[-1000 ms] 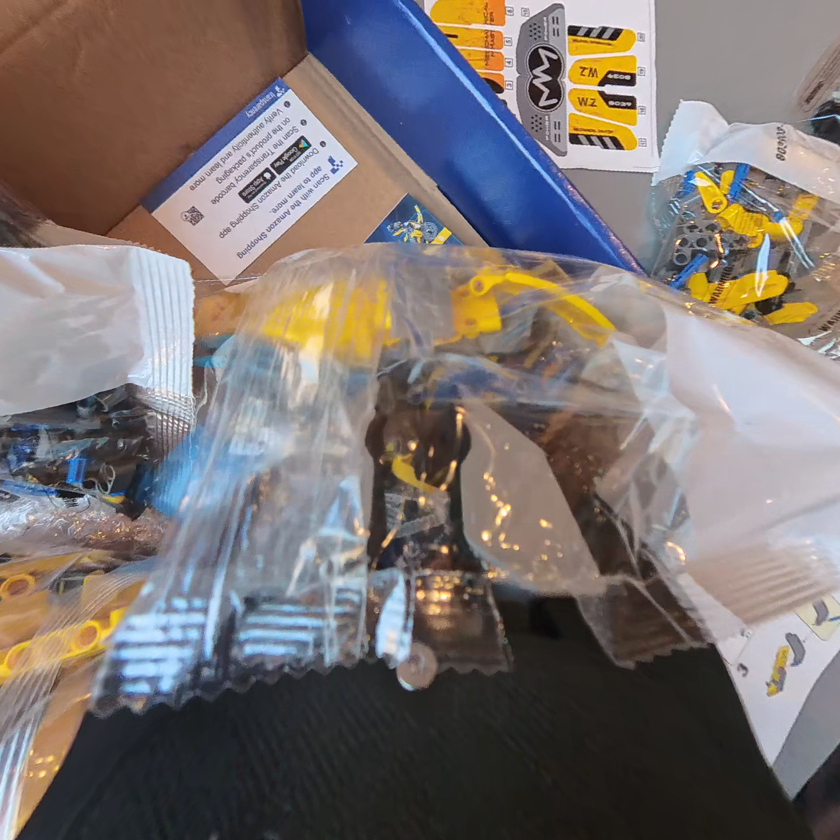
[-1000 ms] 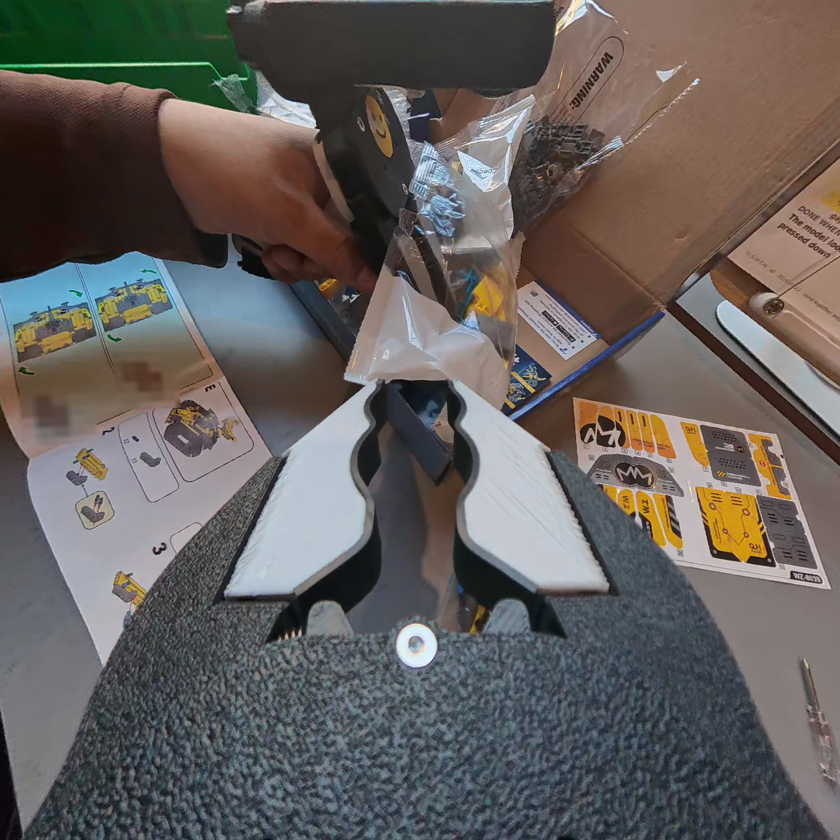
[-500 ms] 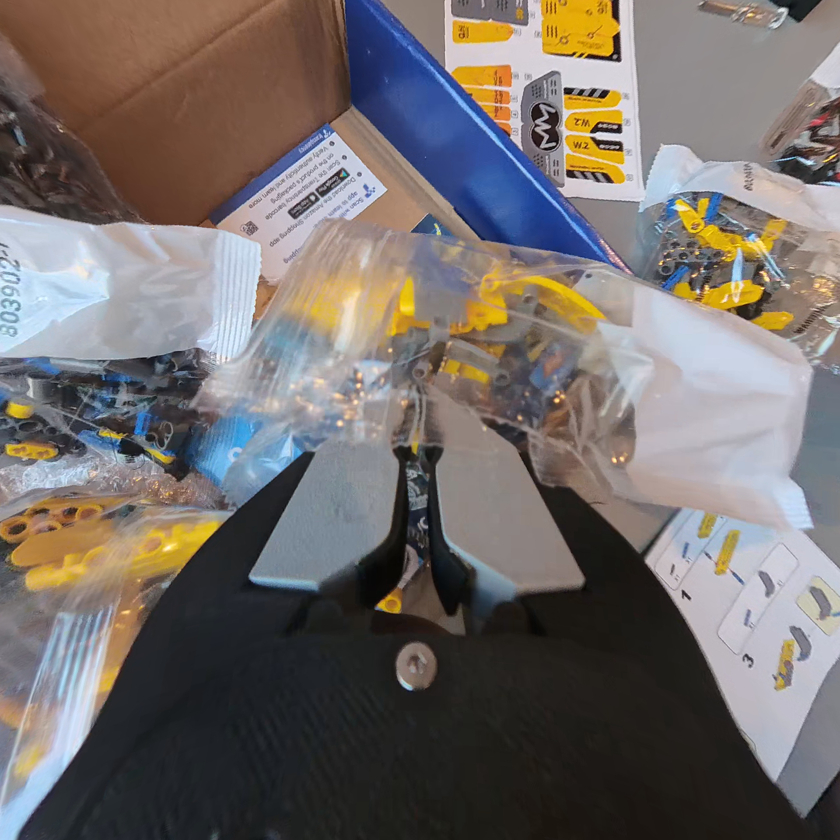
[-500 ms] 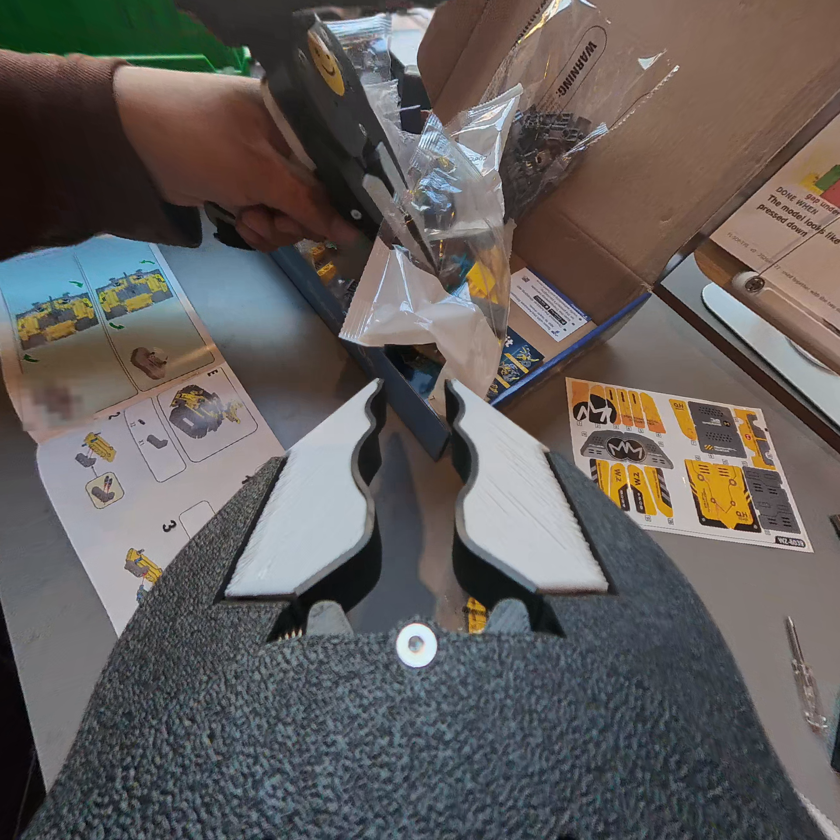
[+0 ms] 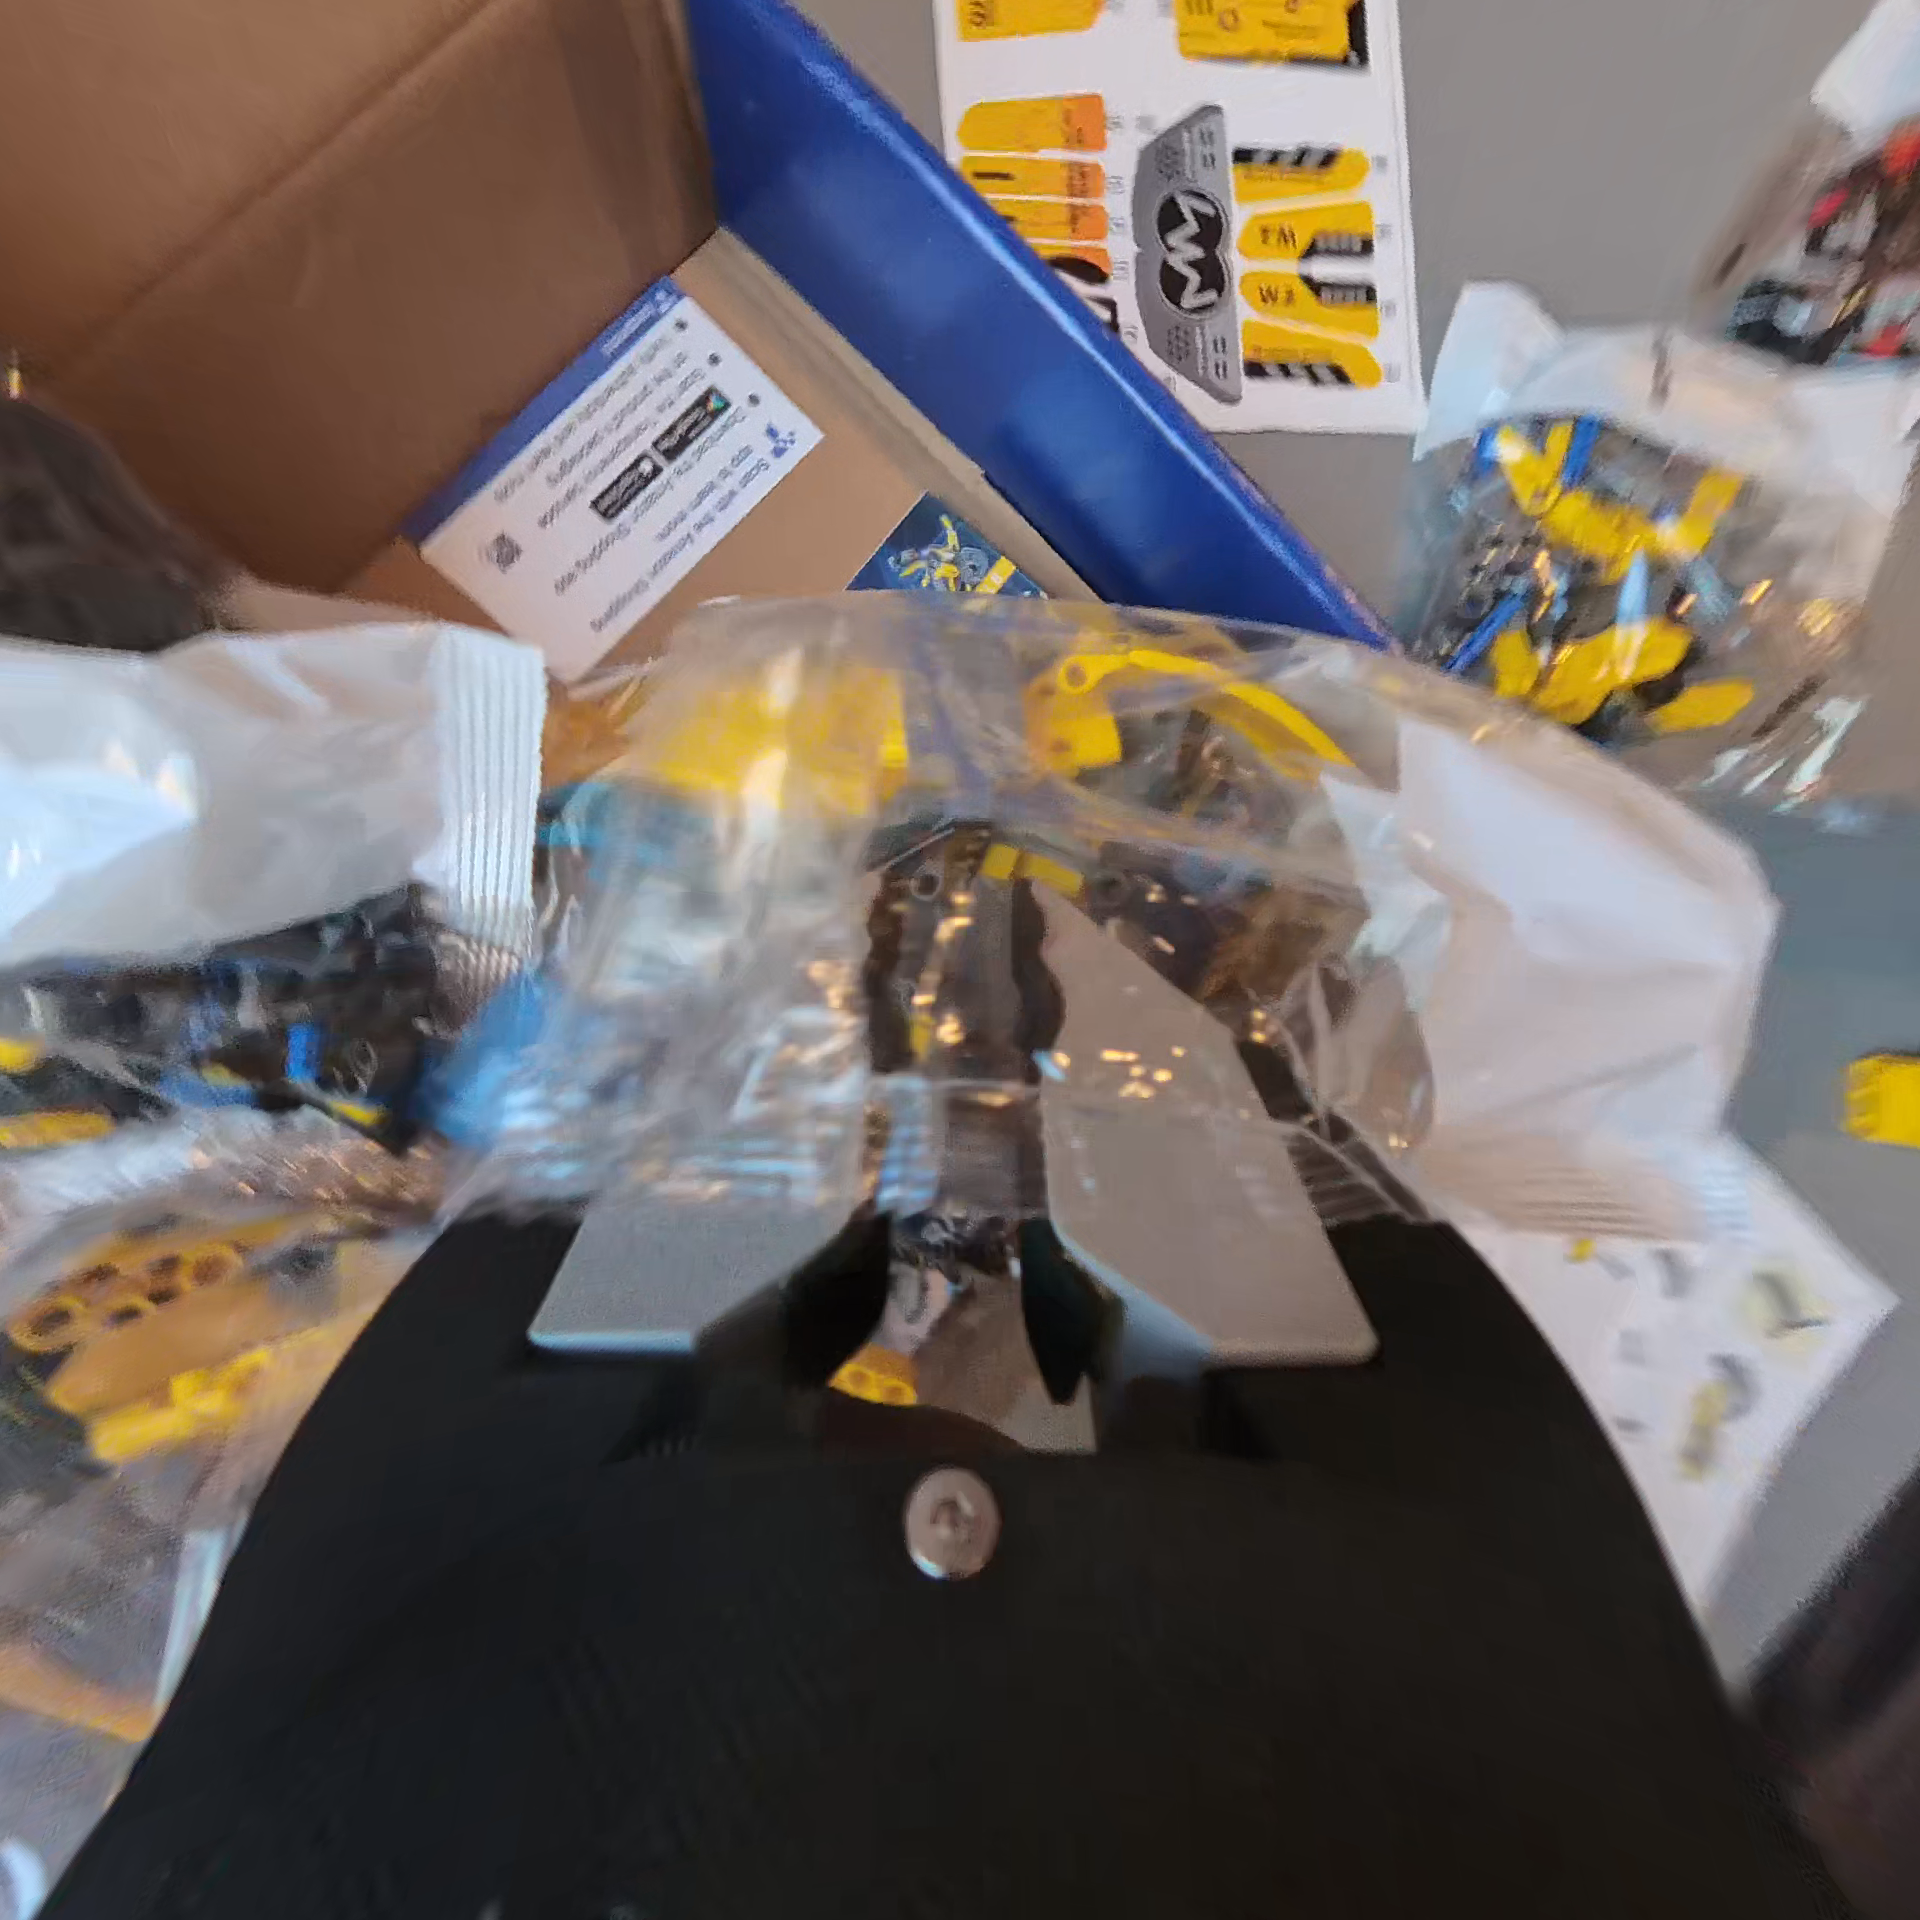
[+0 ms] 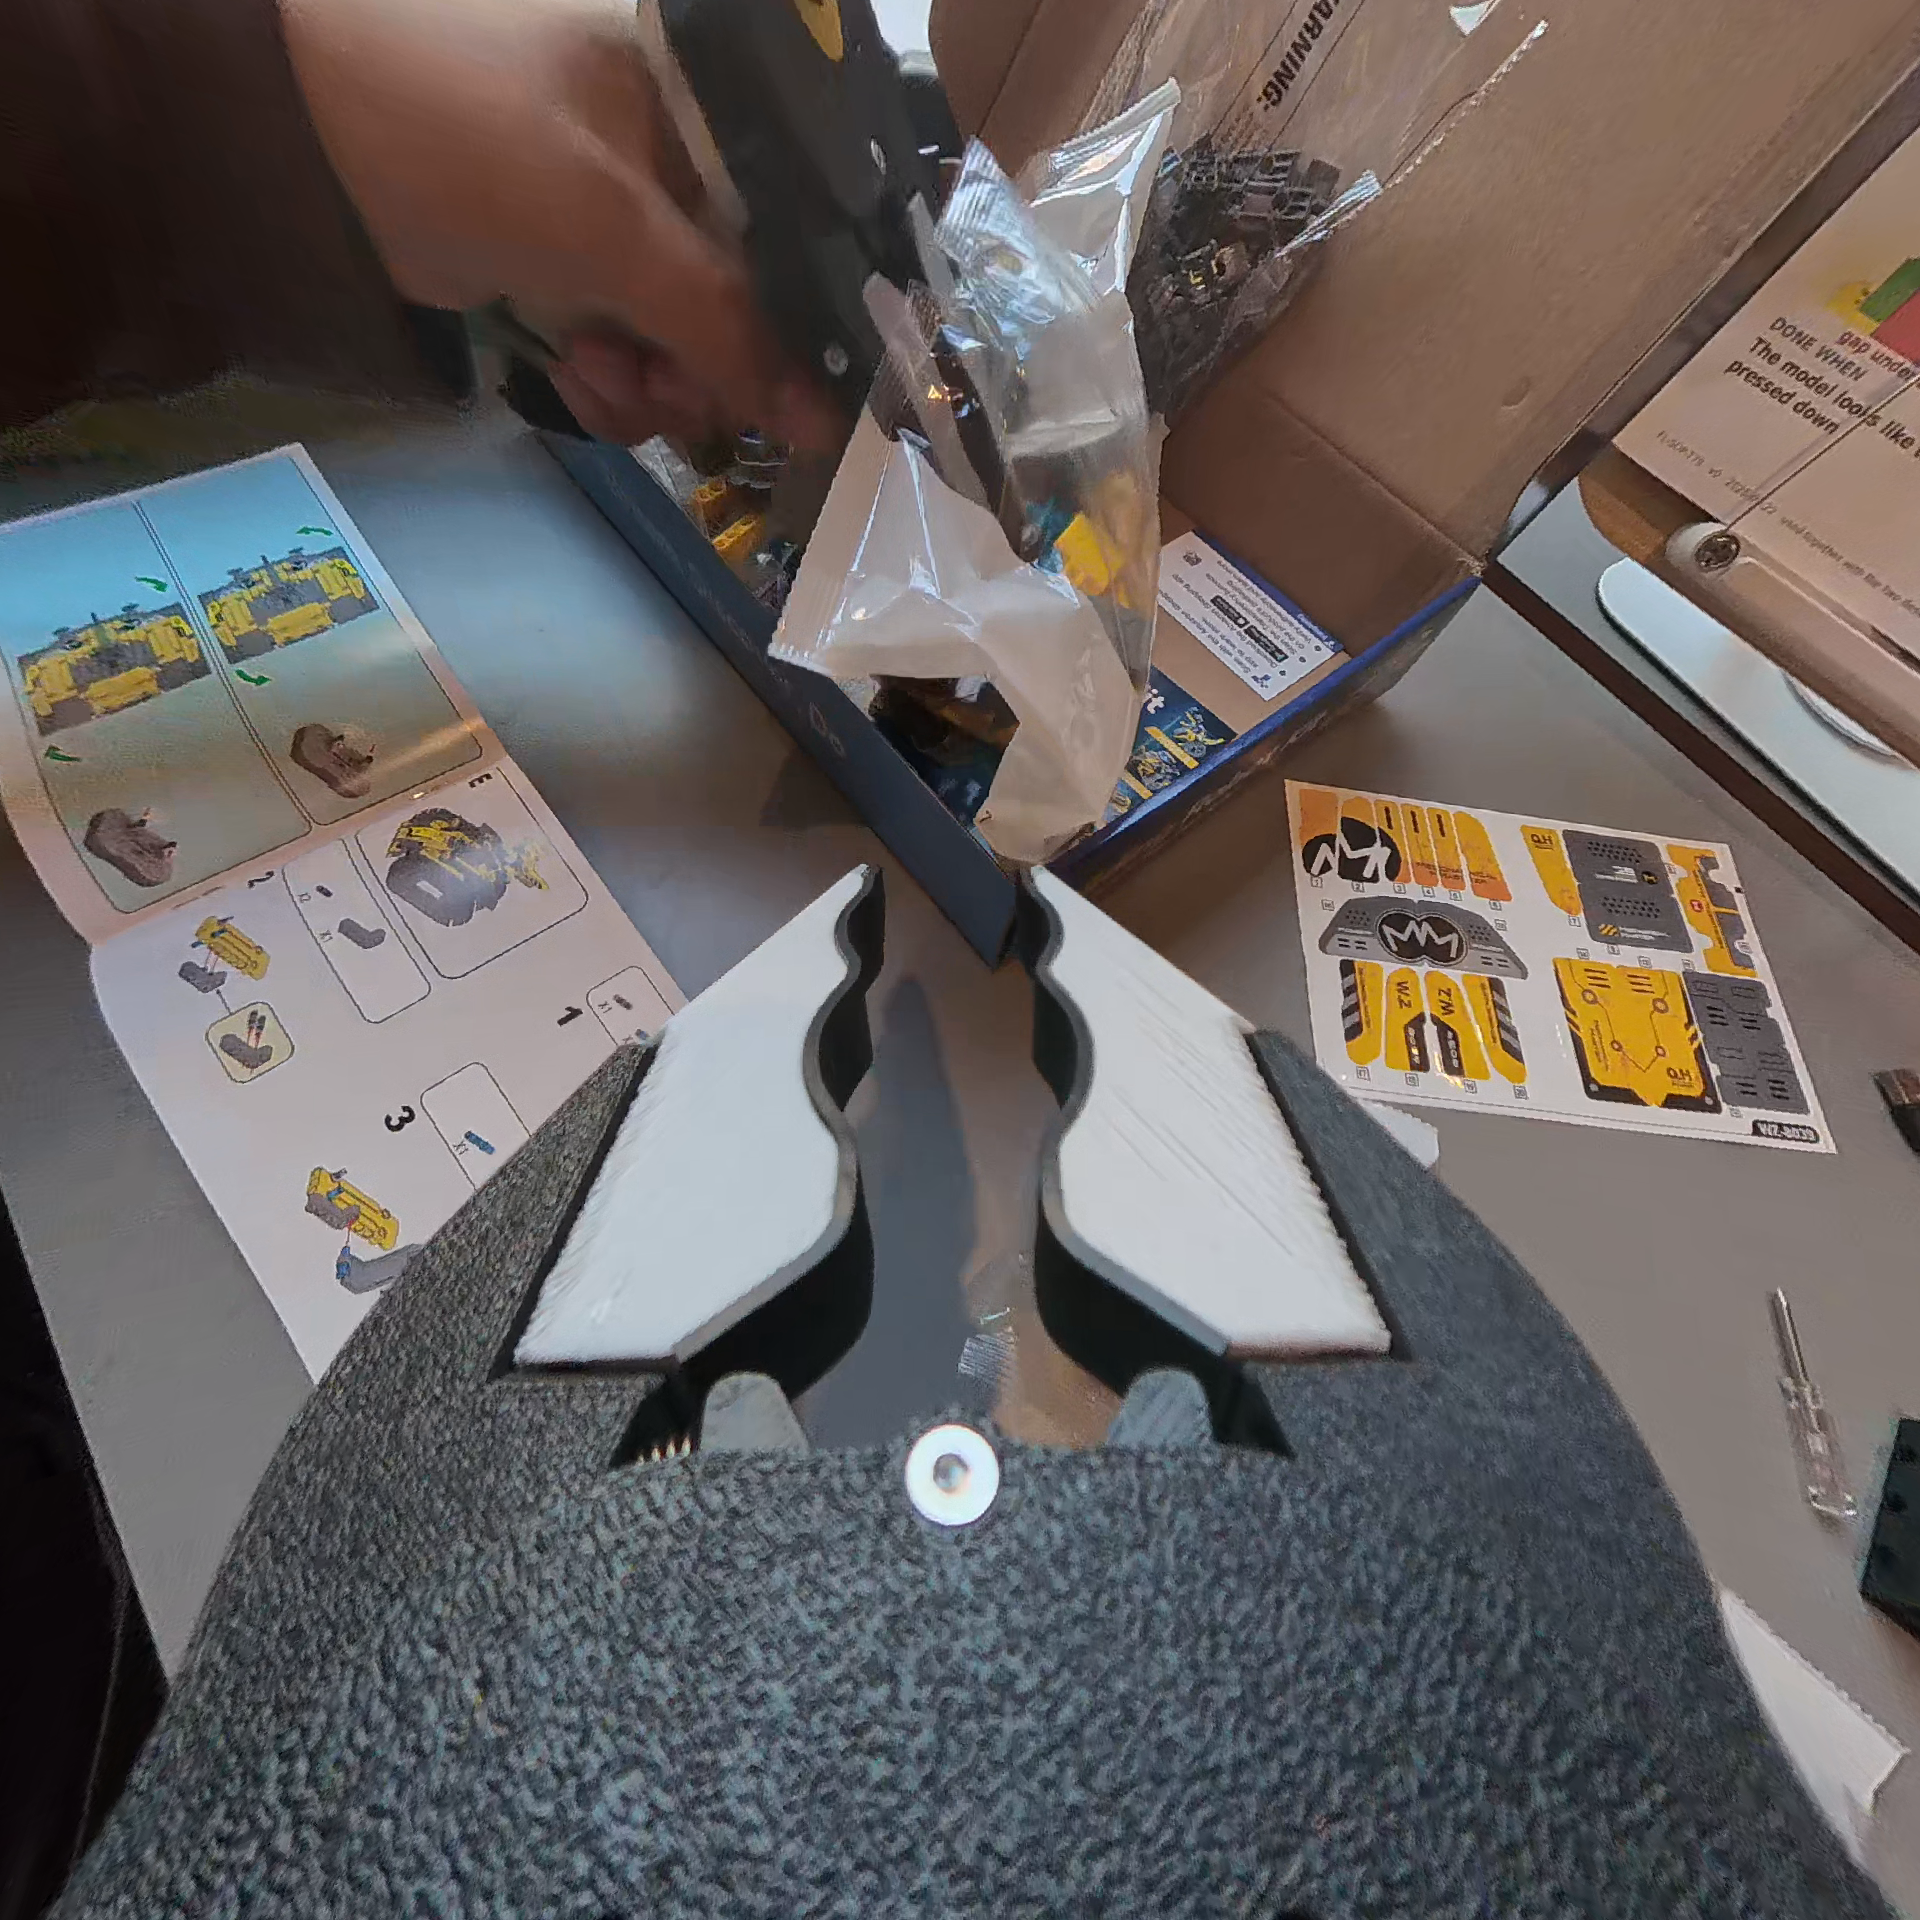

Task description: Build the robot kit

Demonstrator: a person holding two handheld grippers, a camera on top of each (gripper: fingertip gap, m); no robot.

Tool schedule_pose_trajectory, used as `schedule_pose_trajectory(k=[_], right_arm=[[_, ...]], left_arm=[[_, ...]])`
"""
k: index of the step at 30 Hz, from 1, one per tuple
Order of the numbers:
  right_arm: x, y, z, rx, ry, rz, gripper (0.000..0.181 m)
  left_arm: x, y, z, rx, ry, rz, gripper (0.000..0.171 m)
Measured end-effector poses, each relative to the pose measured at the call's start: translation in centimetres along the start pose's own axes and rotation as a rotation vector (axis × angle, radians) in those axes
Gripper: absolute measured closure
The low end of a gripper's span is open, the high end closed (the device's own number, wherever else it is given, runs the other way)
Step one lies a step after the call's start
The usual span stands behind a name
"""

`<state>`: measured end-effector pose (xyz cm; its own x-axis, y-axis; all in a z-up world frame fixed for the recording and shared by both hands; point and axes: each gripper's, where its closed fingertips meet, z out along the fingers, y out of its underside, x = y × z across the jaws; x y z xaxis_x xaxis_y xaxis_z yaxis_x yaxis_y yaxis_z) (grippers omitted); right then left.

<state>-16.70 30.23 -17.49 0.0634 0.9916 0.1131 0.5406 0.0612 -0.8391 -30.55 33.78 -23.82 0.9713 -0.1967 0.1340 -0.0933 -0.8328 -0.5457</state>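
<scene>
My left gripper (image 5: 966,883) is shut on a clear plastic bag (image 5: 1538,935) of yellow, black and blue building pieces. The bag drapes over both grey fingers and hides their tips. In the right wrist view a hand holds this gripper (image 6: 997,488) and the bag (image 6: 935,623) hangs above the open cardboard box (image 6: 1351,436) with blue sides. My right gripper (image 6: 951,883) is open and empty, its white fingers pointing at the box's near corner, just short of it and below the hanging bag.
More bags of pieces lie in the box (image 5: 208,810) (image 5: 156,1320); another lies on the grey table (image 5: 1590,582). A sticker sheet (image 6: 1538,956) is right of the box, an open instruction booklet (image 6: 260,831) left. A small screwdriver (image 6: 1808,1403) lies at right. Some 15 cm of space lies between my two pairs of fingers. My right gripper's tips are some 30 cm from the small screwdriver (image 6: 1808,1403).
The left gripper has carried the bag up and to the right over the box, and the bag has flopped back over its fingers. The right gripper has drawn back from the box, still open.
</scene>
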Motion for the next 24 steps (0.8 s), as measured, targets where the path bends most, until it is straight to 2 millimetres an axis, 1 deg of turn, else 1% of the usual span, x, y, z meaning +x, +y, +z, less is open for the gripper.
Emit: schedule_pose_trajectory(k=[1,2,3,4,5,7,8,11,13,16,18,20,21,22,24], right_arm=[[0.0,0.2,-0.1,-0.005,0.003,-0.001,0.155],[0.0,0.3,-0.2,-0.01,0.006,-0.003,0.155],[0.0,0.4,-0.3,-0.014,0.009,-0.005,0.155],[-0.1,0.5,-0.3,-0.015,0.011,-0.005,0.155],[-0.1,0.6,-0.3,-0.016,0.012,-0.003,0.155],[-0.3,0.7,-0.3,-0.01,0.007,0.008,0.155],[-0.5,0.6,-0.3,-0.007,0.004,0.011,0.155],[-0.8,0.6,-0.5,-0.002,0.005,0.004,0.155],[-1.0,0.6,-0.7,0.003,0.002,0.004,0.156],[-1.2,0.7,-1.0,0.008,0.0,0.005,0.156],[-1.3,0.8,-1.2,0.011,-0.002,0.007,0.156],[-1.3,1.0,-1.4,0.013,-0.004,0.01,0.156],[-1.4,1.1,-1.4,0.015,-0.006,0.012,0.156],[-1.4,1.2,-1.5,0.016,-0.008,0.016,0.156],[-1.7,1.4,-1.5,0.016,-0.018,0.019,0.156]], left_arm=[[0.2,-0.1,-0.4,-0.001,0.032,-0.076,0.153],[0.8,-0.2,-0.7,0.001,0.08,-0.125,0.149],[1.6,-0.3,-1.0,0.006,0.122,-0.157,0.141],[1.7,-0.2,-1.0,0.006,0.123,-0.197,0.137],[1.4,-0.2,-0.8,0.008,0.098,-0.238,0.131],[0.4,0.2,0.0,-0.003,0.018,-0.287,0.13],[0.3,0.5,0.5,-0.016,-0.002,-0.304,0.132],[1.3,1.2,1.5,-0.058,0.013,-0.34,0.129],[1.3,1.2,1.8,-0.048,-0.002,-0.339,0.129],[1.5,1.3,1.8,-0.048,-0.001,-0.344,0.132],[2.1,0.9,1.6,-0.033,0.03,-0.37,0.13],[2.5,0.4,1.1,-0.009,0.063,-0.407,0.134],[2.6,0.3,0.9,-0.001,0.071,-0.418,0.13],[2.7,0.3,0.7,-0.001,0.085,-0.427,0.137],[3.0,0.1,0.4,0.017,0.118,-0.436,0.137]])
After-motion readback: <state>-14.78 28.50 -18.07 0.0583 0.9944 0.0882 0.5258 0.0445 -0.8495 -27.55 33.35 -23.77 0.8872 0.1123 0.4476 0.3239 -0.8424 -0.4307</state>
